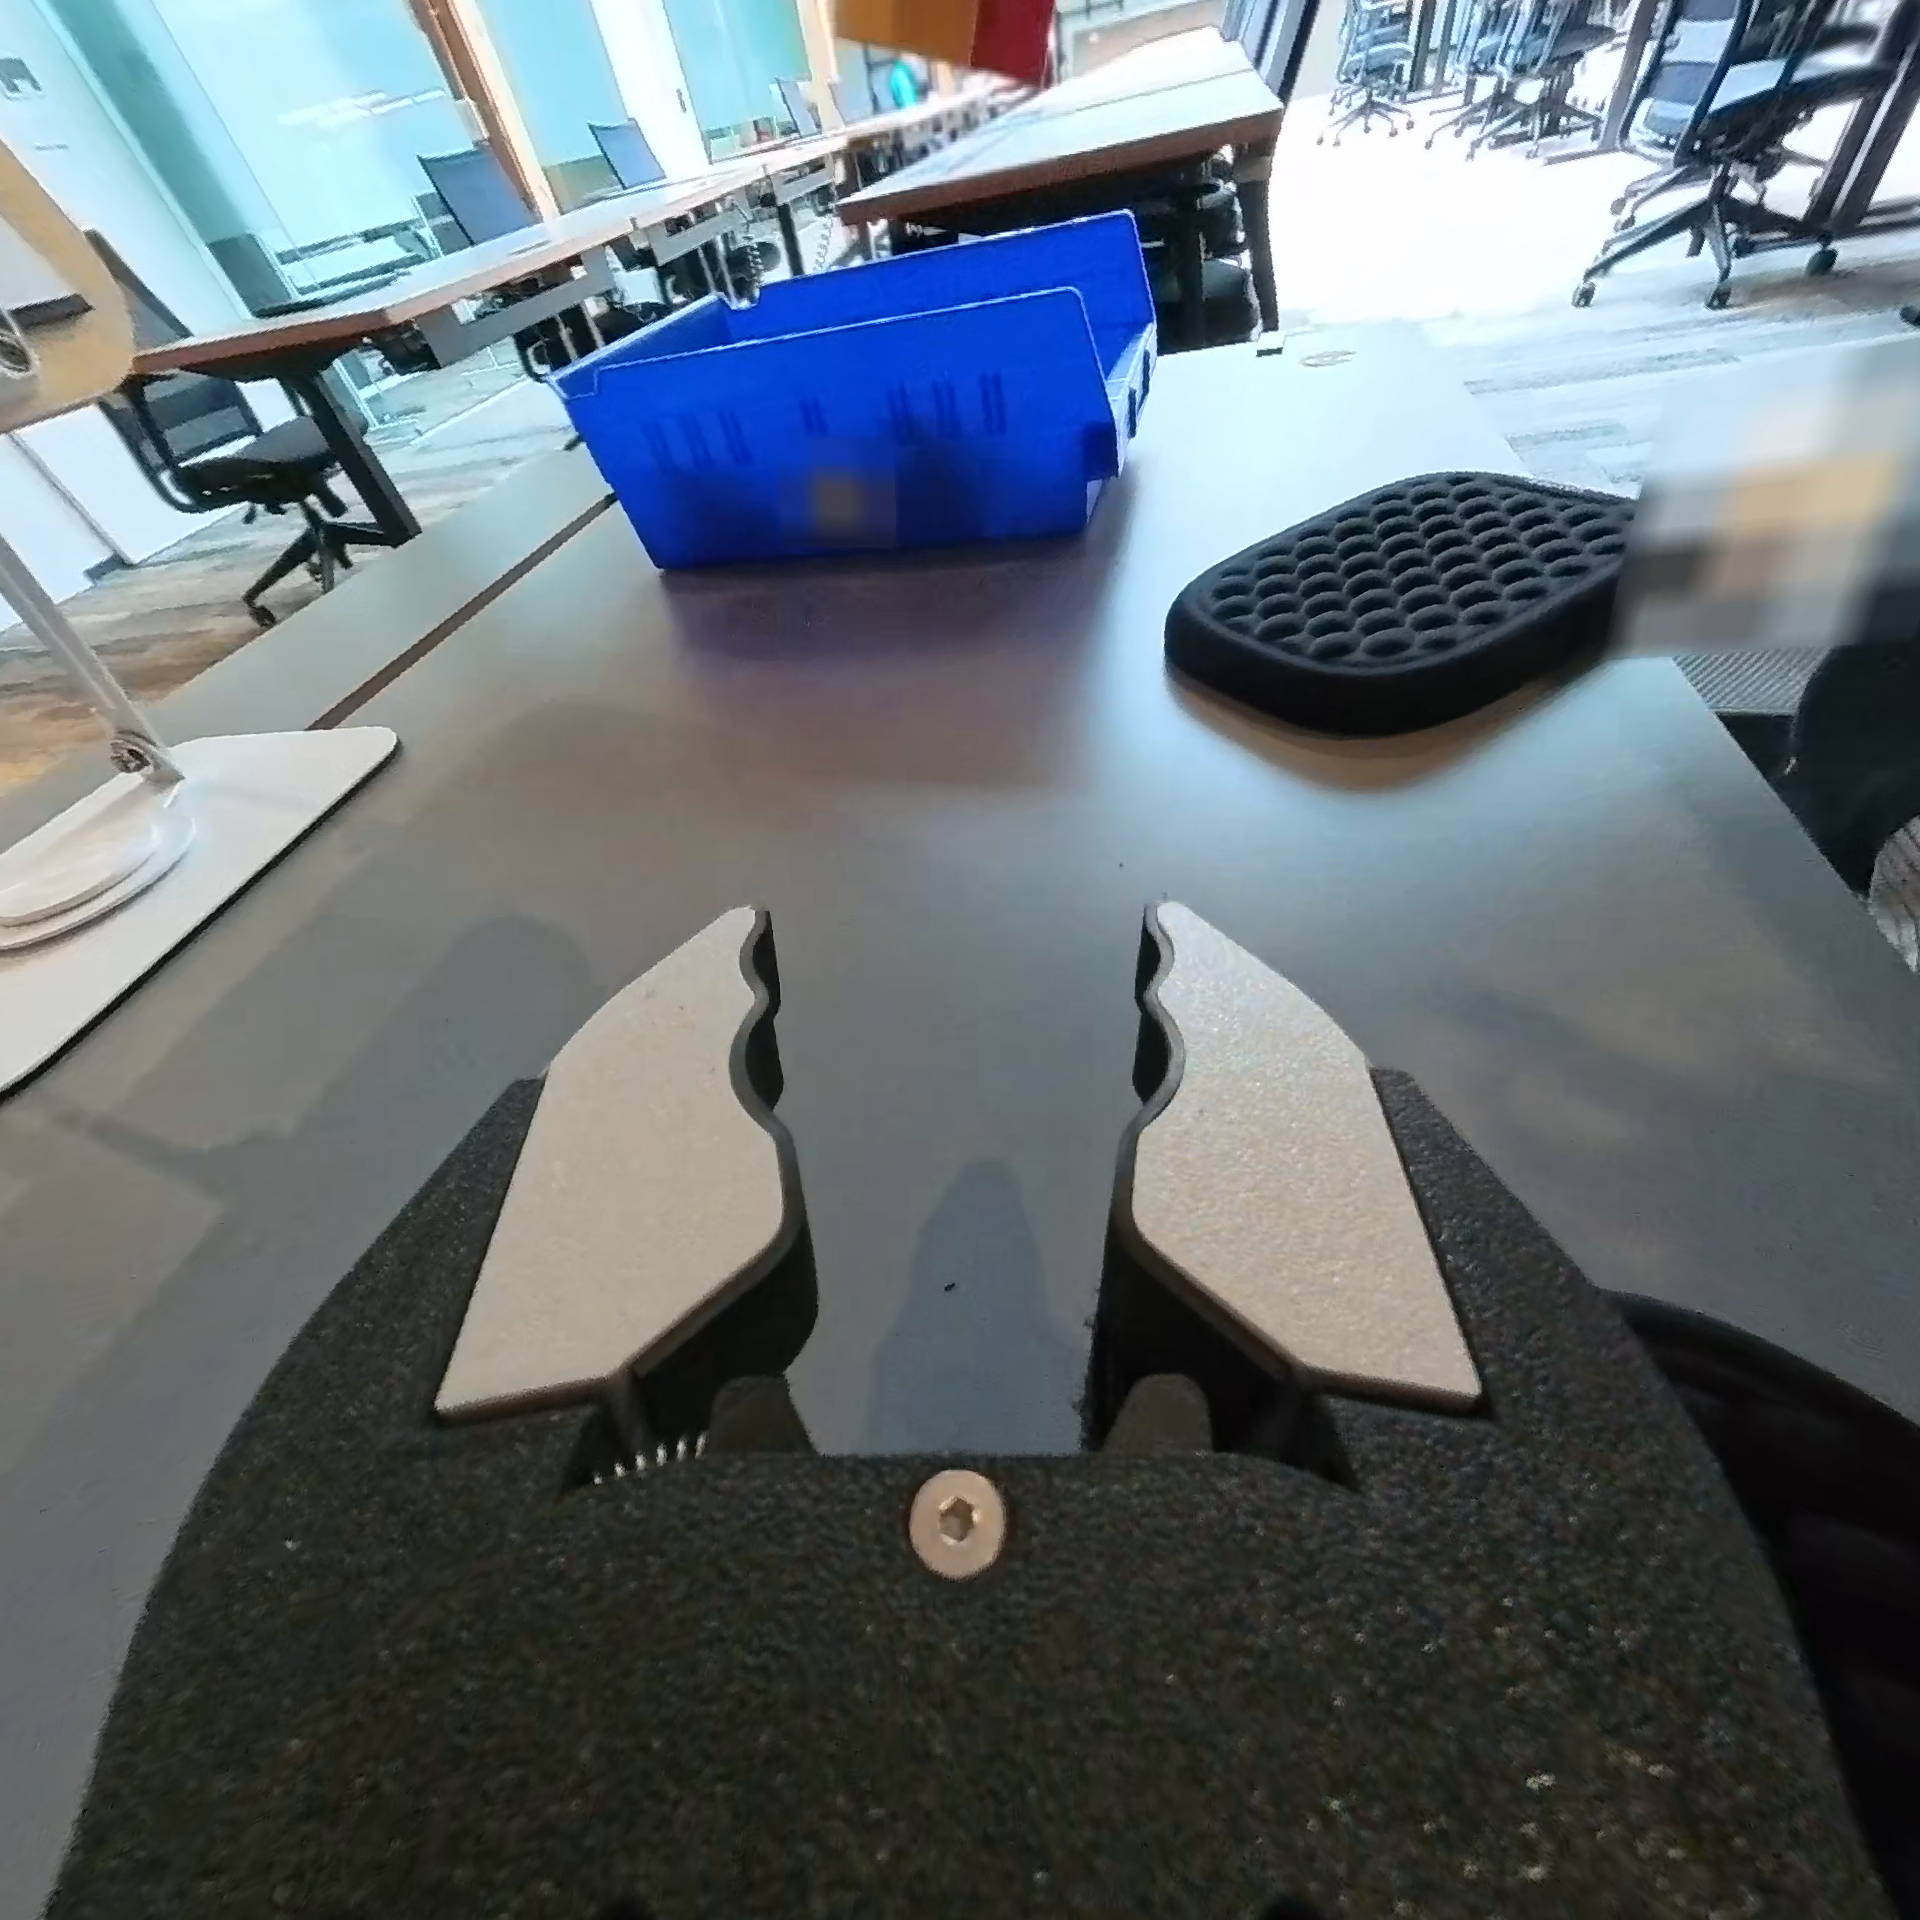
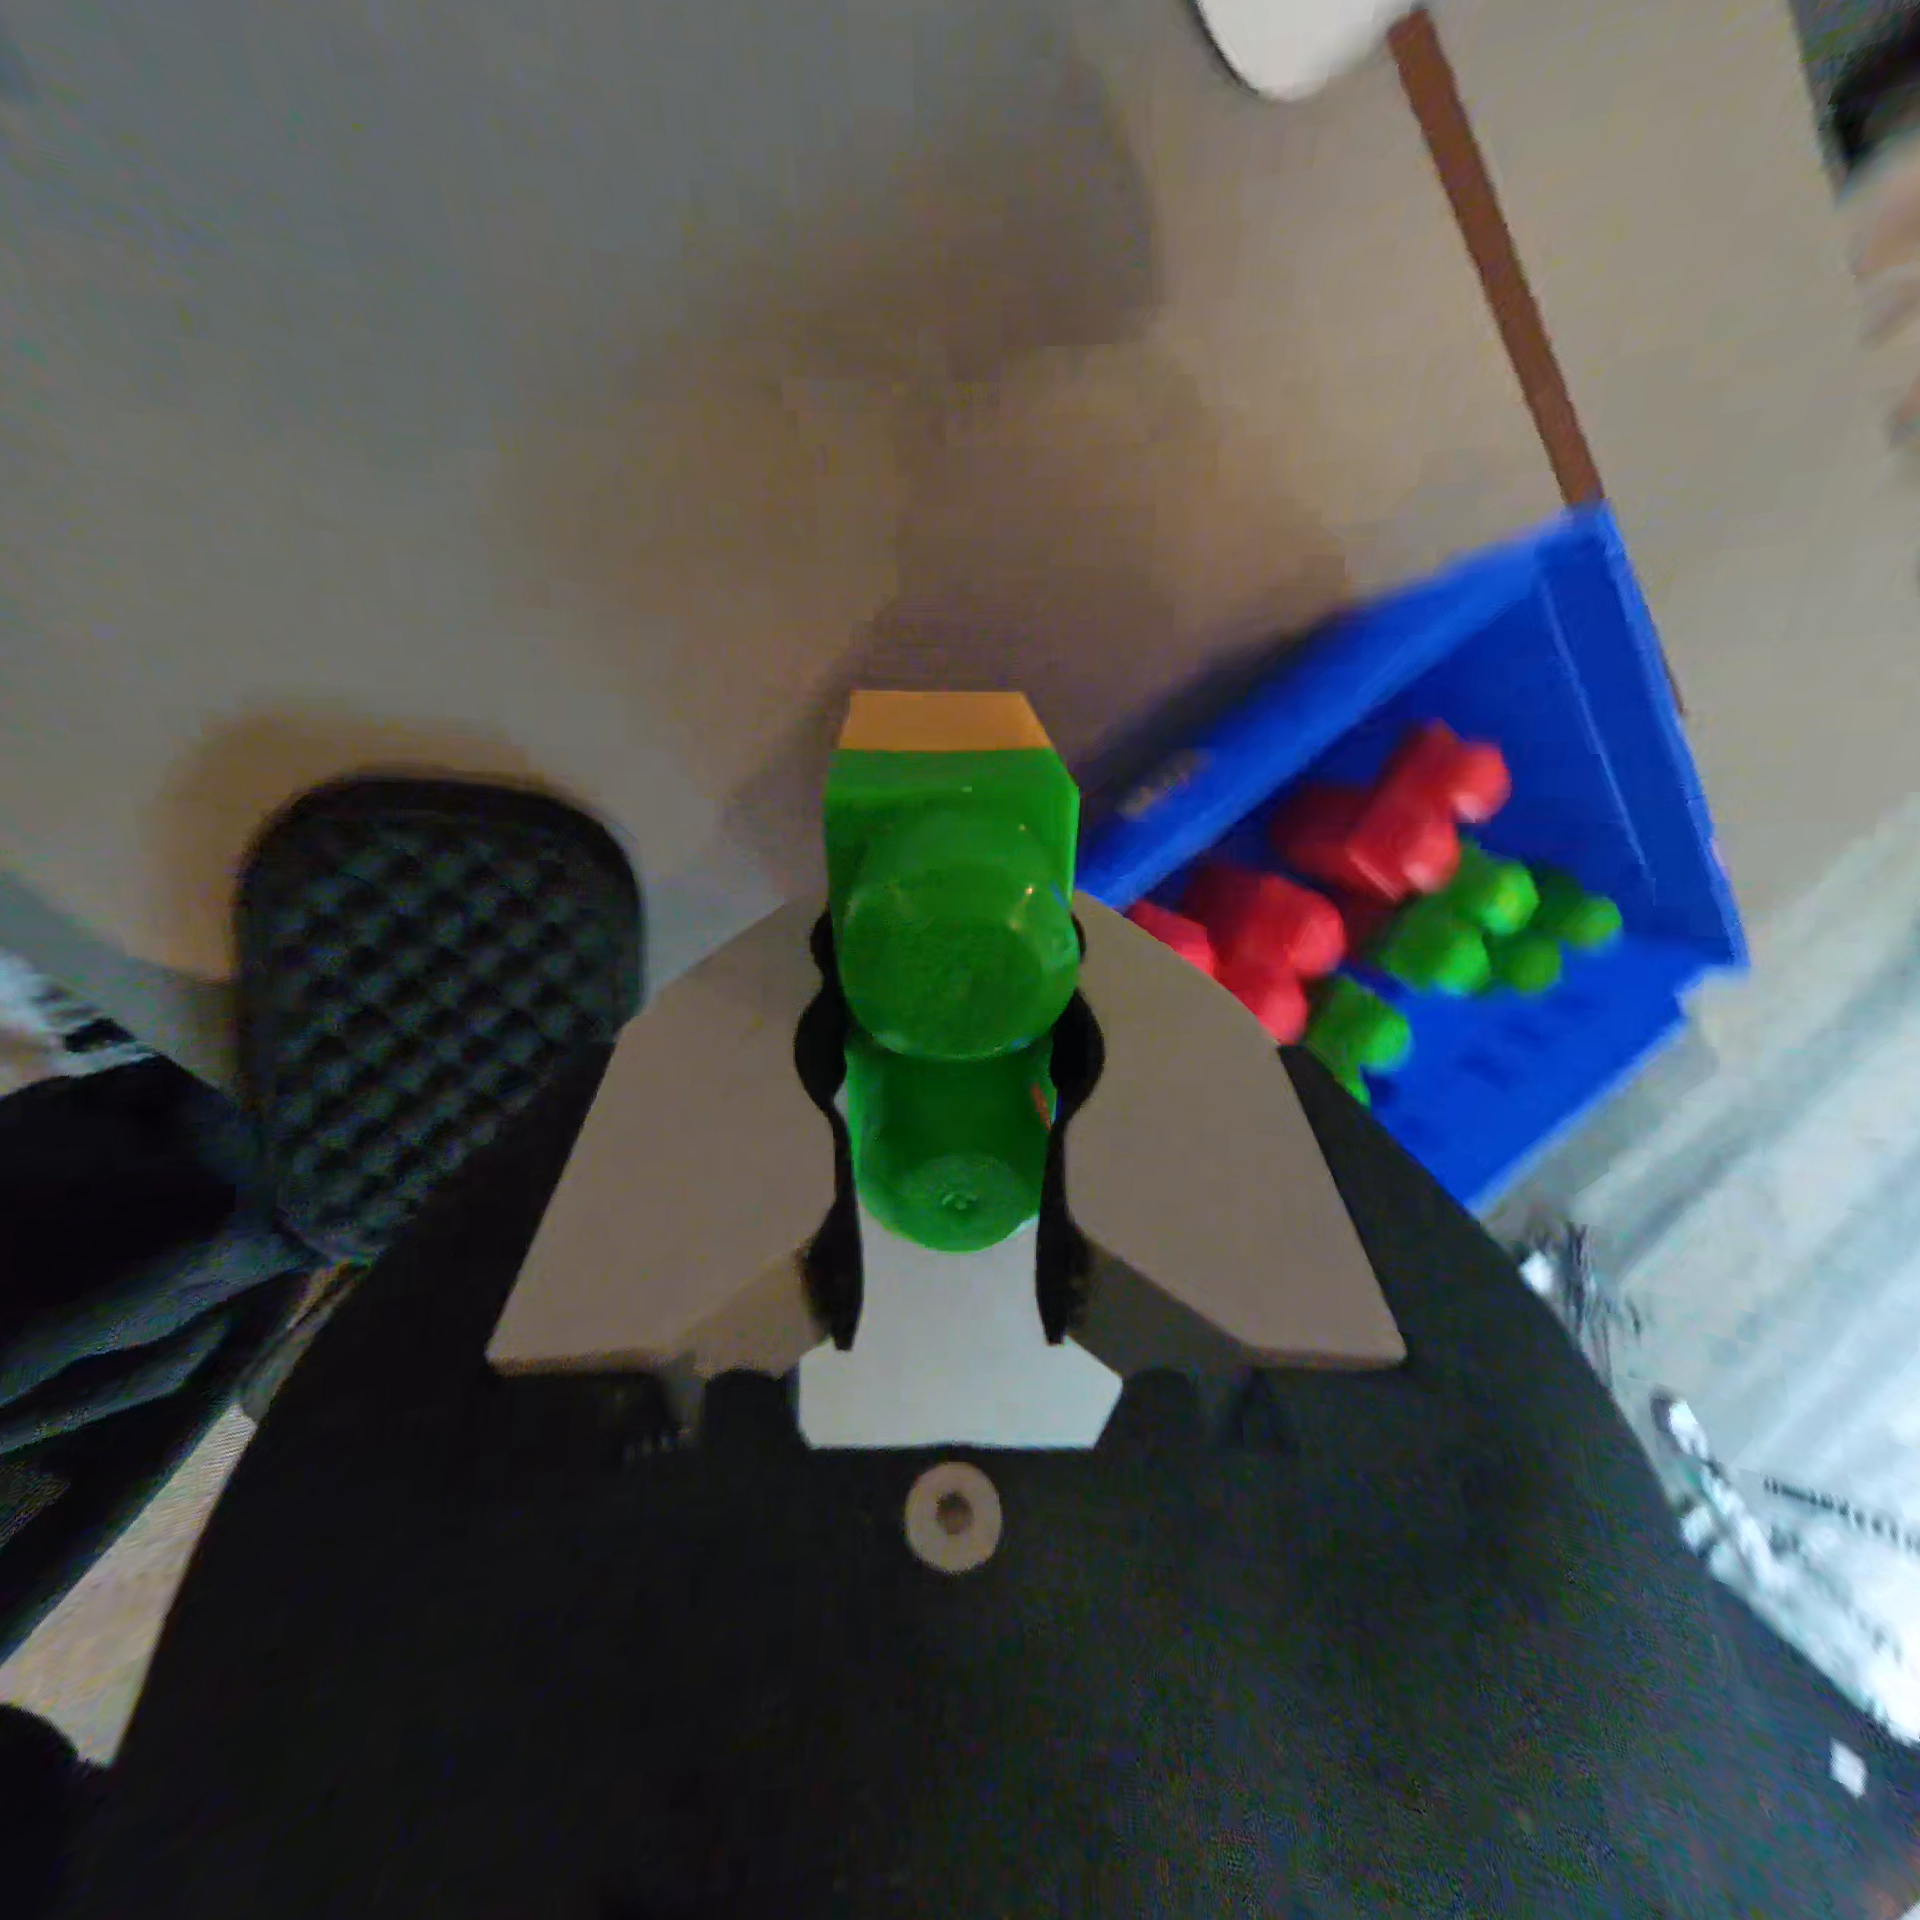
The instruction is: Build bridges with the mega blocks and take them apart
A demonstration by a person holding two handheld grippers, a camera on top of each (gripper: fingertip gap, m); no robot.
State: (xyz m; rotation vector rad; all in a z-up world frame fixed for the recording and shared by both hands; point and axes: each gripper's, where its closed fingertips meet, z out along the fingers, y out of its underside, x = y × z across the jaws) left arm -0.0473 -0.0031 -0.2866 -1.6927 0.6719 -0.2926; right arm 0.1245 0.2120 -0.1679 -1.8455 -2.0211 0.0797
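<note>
My right gripper [image 2: 951,935] is shut on a green mega block [image 2: 951,904], held above the table, studs toward the camera. An orange-yellow piece [image 2: 940,719] shows past the block's far end. A blue bin [image 2: 1558,665] at the right holds several red blocks [image 2: 1361,831] and green blocks [image 2: 1475,925]. In the left wrist view, my left gripper [image 1: 956,935] is open and empty, low over the dark table [image 1: 935,748], with the blue bin [image 1: 852,436] standing ahead of it. Orange and red shapes [image 1: 935,26] hang at that view's top edge.
A black honeycomb pad [image 1: 1403,592] lies on the table to the right of the bin; it also shows in the right wrist view [image 2: 436,987]. A white lamp base [image 1: 156,821] stands at the left. Desks and office chairs stand beyond the table.
</note>
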